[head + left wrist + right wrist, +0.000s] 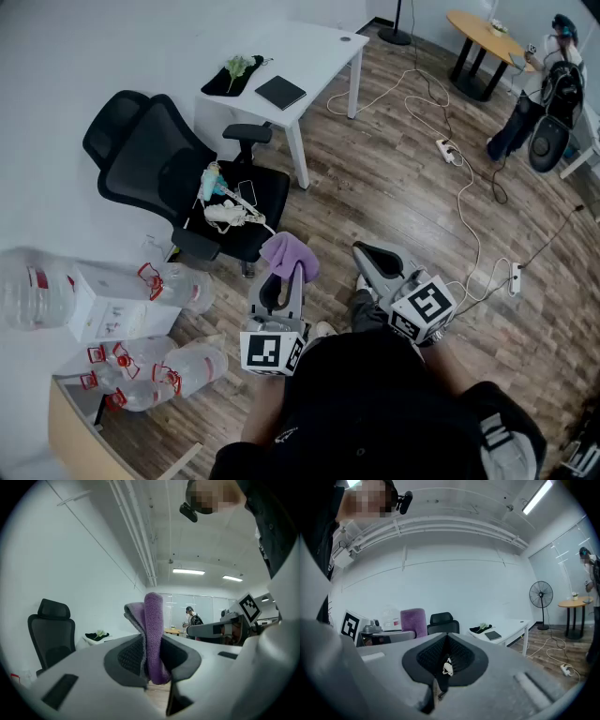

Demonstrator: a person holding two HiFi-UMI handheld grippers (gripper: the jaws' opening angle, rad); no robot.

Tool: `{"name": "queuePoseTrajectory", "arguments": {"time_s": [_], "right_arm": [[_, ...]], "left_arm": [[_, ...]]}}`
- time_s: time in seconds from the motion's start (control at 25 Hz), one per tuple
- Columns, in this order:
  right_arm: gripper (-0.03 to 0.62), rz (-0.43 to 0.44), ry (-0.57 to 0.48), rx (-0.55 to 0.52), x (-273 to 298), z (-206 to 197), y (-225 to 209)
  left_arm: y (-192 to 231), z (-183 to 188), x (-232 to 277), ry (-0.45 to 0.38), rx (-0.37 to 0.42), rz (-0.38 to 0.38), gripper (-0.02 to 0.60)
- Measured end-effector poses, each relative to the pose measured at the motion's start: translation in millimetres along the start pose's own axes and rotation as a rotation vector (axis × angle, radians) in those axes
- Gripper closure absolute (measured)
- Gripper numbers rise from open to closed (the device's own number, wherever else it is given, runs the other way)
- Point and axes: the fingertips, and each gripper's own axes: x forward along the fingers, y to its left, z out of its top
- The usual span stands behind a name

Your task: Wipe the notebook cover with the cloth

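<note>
A dark notebook (280, 91) lies on the white desk (319, 47) far ahead, and the right gripper view shows the notebook (492, 635) small, to the right. My left gripper (281, 274) is held in front of me, well short of the desk, shut on a purple cloth (291, 253). In the left gripper view, the cloth (153, 620) sticks up folded between the pads of the left gripper (152, 663). My right gripper (362, 251) is beside it, shut. In its own view the right gripper (446, 660) has its pads together with only a tiny white scrap between them.
A black office chair (159, 169) with small items on its seat stands between me and the desk. Large water bottles (37, 286) and a box (117, 305) sit at my left. Cables and power strips (450, 150) cross the wood floor. A person (544, 84) sits by a round table (483, 33).
</note>
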Motion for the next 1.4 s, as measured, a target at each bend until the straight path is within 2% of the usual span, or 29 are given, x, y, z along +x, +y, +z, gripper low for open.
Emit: {"name": "queuePoseTrajectory", "arguments": {"time_s": [0.2,0.52,0.88,1.12,1.4], "right_arm": [[0.589,-0.014,-0.006,0.005,-3.2,2.2,1.2],[0.589,-0.034,-0.007,0.016,0.7,0.2,-6.1],[0.589,-0.037,0.000,0.027,8.6,0.8,-32.7],[0.589,-0.028,-0.006,0.065,31.2,1.7,-74.9],[0.589,0.028,-0.015,0.038,57.9,23.6,-144.1]], "left_arm": [[-0.5,9.4,-3.9,0.007,0.021,-0.004,0.497],[1.3,-0.7,6.6,0.033,0.023,-0.021,0.497],[-2.5,-3.5,34.9,0.051,0.035,-0.032,0.497],[3.9,-6.0,77.2,0.063,0.052,-0.021,0.497],[6.1,5.2,150.4,0.053,0.055,0.031,0.497]]}}
